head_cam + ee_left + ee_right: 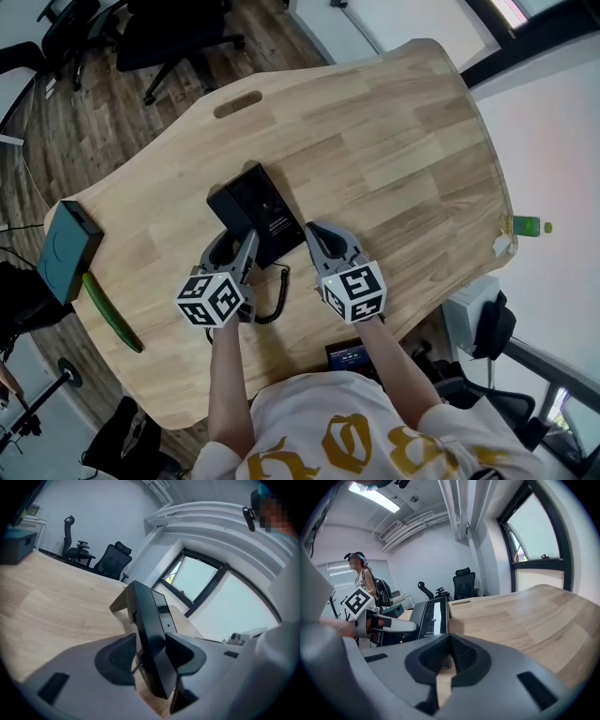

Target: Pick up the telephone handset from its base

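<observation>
One handset (147,616) between spread jaws of left claw (236,246); right claw (449,651) closed

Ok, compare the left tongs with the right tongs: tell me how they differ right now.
Opening: the left tongs stand apart, while the right tongs are closed, tips together.
Contents: the left tongs straddle the black telephone's edge; the right tongs hold nothing.
Place: the left tongs sit at the telephone's left side, the right tongs beside its right side, over the table.
Shared: grey bodies, dark pads, a marker cube each.
</observation>
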